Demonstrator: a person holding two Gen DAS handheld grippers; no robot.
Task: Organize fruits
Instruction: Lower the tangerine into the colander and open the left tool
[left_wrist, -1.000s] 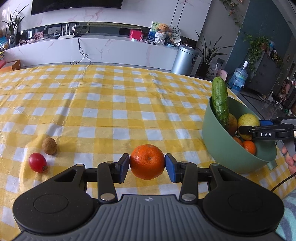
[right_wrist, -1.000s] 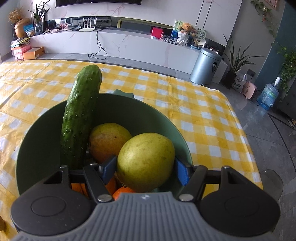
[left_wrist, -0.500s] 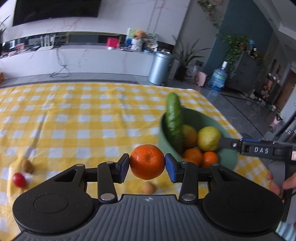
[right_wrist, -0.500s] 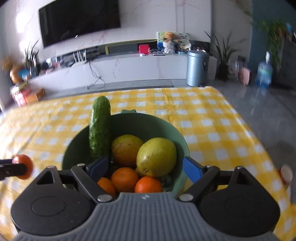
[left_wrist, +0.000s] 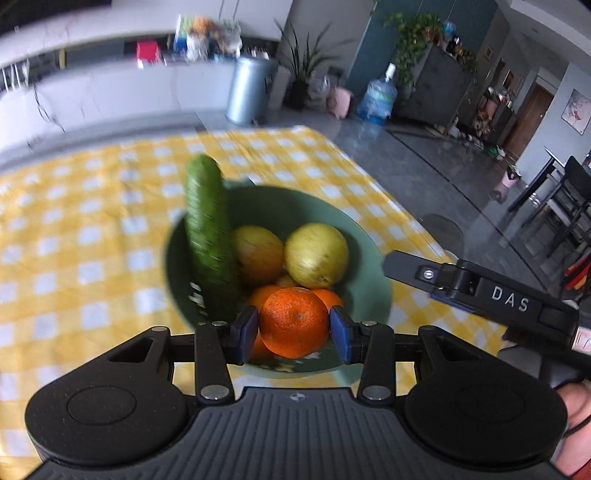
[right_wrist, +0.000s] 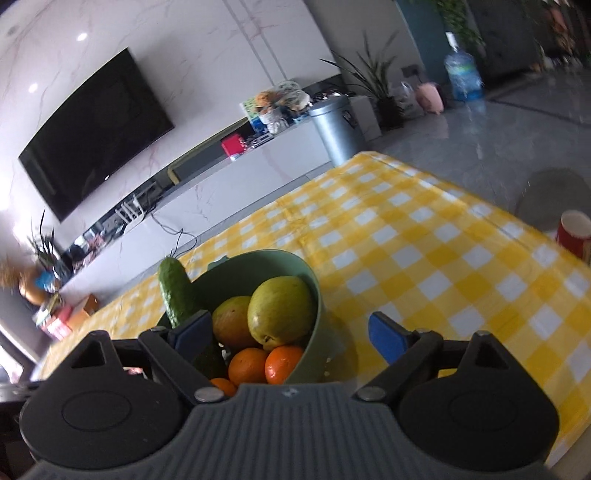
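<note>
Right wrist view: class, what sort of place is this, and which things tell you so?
Most likely a home living and dining room: a wall-mounted television above a long white media console, and a table with a yellow checked tablecloth bearing a green fruit bowl.

Legible: "DAS", white capitals on the black body of the right claw (left_wrist: 509, 299), right side of the left wrist view, just right of the green bowl (left_wrist: 373, 266). Small round emblem on each grey housing at near centre; not readable. Packaging on the far counter blurred. Nothing else legible in either view.
</note>
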